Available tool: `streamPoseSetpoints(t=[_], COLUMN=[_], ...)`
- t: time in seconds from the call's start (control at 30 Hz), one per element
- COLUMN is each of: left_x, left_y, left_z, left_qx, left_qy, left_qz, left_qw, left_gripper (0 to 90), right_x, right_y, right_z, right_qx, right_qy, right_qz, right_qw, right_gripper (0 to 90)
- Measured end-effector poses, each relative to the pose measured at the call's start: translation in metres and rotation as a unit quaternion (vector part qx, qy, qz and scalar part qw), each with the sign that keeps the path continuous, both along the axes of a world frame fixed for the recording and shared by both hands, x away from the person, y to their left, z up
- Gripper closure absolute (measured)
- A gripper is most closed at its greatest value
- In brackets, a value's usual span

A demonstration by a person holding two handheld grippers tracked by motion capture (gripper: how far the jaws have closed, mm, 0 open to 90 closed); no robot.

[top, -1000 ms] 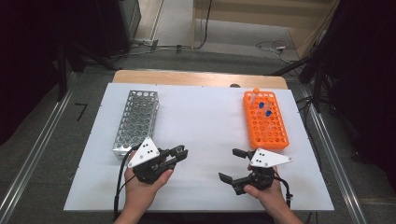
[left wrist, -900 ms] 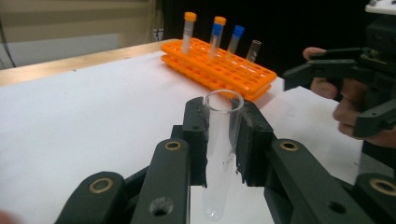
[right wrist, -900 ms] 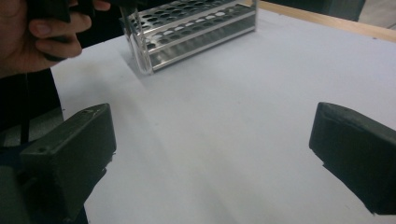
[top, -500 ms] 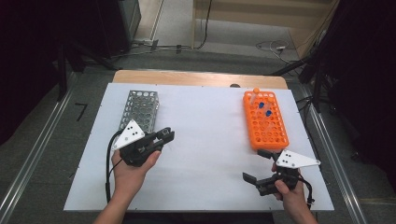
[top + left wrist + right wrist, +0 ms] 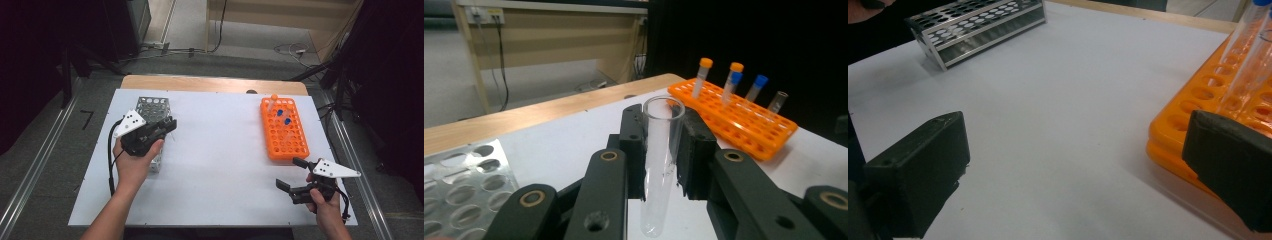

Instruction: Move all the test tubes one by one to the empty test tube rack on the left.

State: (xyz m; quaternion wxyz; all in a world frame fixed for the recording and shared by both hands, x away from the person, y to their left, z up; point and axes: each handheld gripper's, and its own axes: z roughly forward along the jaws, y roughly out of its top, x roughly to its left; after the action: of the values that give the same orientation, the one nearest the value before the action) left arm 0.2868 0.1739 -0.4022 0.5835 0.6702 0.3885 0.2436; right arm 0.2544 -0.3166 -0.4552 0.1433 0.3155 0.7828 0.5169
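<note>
My left gripper (image 5: 663,121) is shut on a clear, uncapped glass test tube (image 5: 658,170), which stands upright between the pads. From above, the left gripper (image 5: 167,126) hovers over the near half of the metal rack (image 5: 152,106), whose holes show at lower left in the left gripper view (image 5: 459,185). My right gripper (image 5: 291,174) stands open with nothing in it, near the table's front right corner, just in front of the orange rack (image 5: 284,134). The right gripper view has its two pads wide apart (image 5: 1075,170) over bare white table.
The orange rack (image 5: 744,120) holds several tubes with blue and orange caps (image 5: 705,62) and one uncapped one (image 5: 778,101). It lies close to the right jaw (image 5: 1198,95). The metal rack (image 5: 978,25) is far across the white table (image 5: 220,150). A wooden strip runs along the back edge (image 5: 210,84).
The left hand has carried the tube left and away, from mid-table to above the metal rack. The right hand has slid right and toward the front corner, still open.
</note>
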Motion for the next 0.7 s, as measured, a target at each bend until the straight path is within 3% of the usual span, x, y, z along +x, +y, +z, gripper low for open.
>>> streamPoseSetpoints(t=[0.13, 0.27, 0.5, 0.7], left_x=[0.010, 0.027, 0.050, 0.067], left_y=[0.005, 0.010, 0.023, 0.028], left_z=[0.001, 0.002, 0.001, 0.000], left_qx=[0.000, 0.017, 0.005, 0.009], left_qy=[0.002, 0.008, 0.016, 0.021], left_qz=[0.013, 0.040, 0.070, 0.082], left_qw=[0.9999, 0.9990, 0.9974, 0.9963], left_gripper=[76.4, 76.4, 76.4, 76.4], right_x=[0.002, 0.003, 0.005, 0.007], right_y=[-0.003, -0.004, -0.007, -0.008], right_z=[-0.001, -0.002, -0.003, -0.004], right_qx=[0.002, 0.003, 0.002, 0.003], right_qy=[-0.001, 0.000, 0.001, 0.003], right_qz=[-0.005, -0.008, -0.010, -0.011], right_qw=[1.0000, 1.0000, 0.9999, 0.9999], right_gripper=[0.0, 0.0, 0.0, 0.0])
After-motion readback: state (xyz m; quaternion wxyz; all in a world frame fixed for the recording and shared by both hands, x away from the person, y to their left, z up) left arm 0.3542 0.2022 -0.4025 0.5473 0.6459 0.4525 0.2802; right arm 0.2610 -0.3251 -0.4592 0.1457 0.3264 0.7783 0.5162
